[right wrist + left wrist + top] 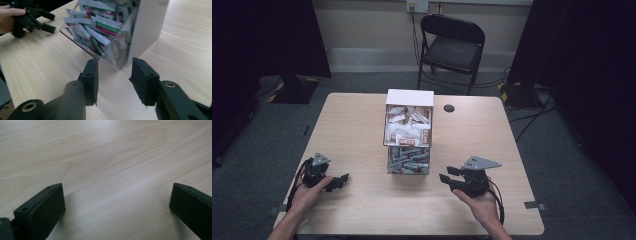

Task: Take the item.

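Two-tier clear box (408, 132) brims with sachets (96, 30).

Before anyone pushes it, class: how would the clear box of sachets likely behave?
The clear box stands tall on a narrow base, so a high push would probably tip it. Its smooth walls may slide on the wooden table. The packed sachets look light and floppy.

My left gripper (117, 202) has its jaws spread wide, nothing between them, hovering low over bare wooden table (105, 157).
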### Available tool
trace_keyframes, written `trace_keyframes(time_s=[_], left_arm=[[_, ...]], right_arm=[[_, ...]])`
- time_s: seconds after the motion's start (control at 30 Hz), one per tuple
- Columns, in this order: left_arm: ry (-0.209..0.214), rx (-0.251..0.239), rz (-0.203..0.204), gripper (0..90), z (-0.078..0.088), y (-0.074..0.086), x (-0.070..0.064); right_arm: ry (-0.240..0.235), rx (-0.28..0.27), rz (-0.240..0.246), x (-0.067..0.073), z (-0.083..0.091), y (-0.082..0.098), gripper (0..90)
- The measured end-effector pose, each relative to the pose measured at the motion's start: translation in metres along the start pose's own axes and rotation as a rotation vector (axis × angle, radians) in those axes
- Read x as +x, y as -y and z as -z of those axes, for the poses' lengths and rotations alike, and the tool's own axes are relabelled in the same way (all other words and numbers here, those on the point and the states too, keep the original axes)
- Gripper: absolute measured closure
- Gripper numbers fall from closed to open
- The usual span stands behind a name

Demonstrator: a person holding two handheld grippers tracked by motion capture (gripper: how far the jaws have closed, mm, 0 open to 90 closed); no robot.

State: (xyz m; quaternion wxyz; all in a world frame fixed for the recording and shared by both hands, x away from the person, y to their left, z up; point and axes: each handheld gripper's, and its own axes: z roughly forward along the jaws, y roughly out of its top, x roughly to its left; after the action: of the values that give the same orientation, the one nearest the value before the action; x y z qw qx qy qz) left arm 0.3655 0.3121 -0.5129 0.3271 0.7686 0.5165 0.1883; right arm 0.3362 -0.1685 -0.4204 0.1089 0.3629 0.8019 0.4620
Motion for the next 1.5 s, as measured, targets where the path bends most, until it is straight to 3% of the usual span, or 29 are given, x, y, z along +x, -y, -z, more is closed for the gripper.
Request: trace_keyframes(time_s=[0.7, 1.5], left_arm=[[0.000, 0.000, 0.000, 0.0, 0.000, 0.000, 0.000], [0.000, 0.000, -0.001, 0.0, 0.000, 0.000, 0.000]], right_arm=[[-0.151, -0.002, 0.079, 0.037, -0.046, -0.030, 66.9], [-0.174, 0.022, 0.058, 0.034, -0.088, -0.027, 74.6]])
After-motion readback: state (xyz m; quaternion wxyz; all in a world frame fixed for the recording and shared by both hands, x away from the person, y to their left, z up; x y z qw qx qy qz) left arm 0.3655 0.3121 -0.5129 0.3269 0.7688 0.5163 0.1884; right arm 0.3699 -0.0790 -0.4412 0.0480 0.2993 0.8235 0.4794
